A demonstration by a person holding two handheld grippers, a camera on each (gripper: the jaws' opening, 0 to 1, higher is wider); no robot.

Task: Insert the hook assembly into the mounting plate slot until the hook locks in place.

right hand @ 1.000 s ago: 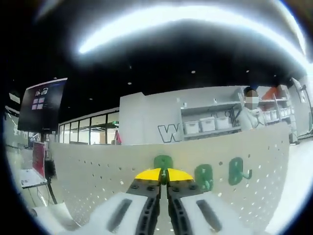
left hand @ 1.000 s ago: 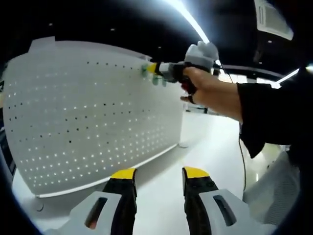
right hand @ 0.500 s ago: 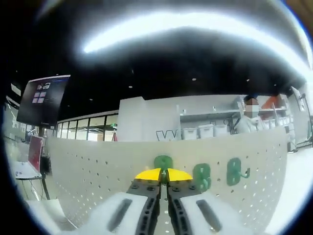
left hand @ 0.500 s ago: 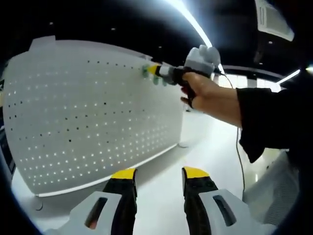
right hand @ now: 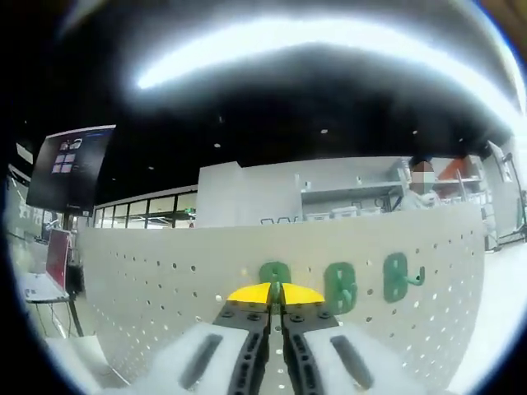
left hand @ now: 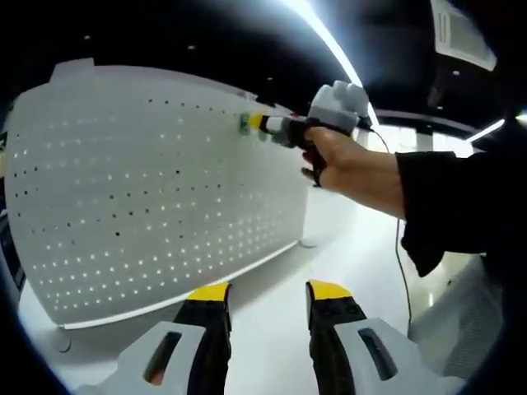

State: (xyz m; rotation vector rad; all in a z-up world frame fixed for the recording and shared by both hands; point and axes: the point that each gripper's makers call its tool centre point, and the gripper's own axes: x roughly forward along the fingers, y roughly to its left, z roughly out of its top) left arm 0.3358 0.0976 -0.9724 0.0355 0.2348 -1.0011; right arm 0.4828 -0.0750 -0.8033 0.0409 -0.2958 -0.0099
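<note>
A white pegboard (left hand: 156, 189) stands upright on the white table. In the right gripper view my right gripper (right hand: 276, 292) is shut on a green hook (right hand: 274, 274), pressed against the pegboard (right hand: 165, 296) near its top edge. Two more green hooks (right hand: 340, 285) (right hand: 398, 276) hang on the board to the right. In the left gripper view a person's hand holds the right gripper (left hand: 257, 123) at the board's upper right, a bit of green hook (left hand: 244, 123) at its tip. My left gripper (left hand: 268, 292) is open and empty, low over the table.
The white table (left hand: 346, 247) stretches right of the pegboard. A black sleeve (left hand: 453, 197) crosses the right side. Behind the board are a dark monitor (right hand: 70, 169), shelves with bins (right hand: 354, 193) and a person (right hand: 422, 177) in the background.
The right gripper has pushed slightly closer to the top of the board with the hook. The left gripper has stayed put.
</note>
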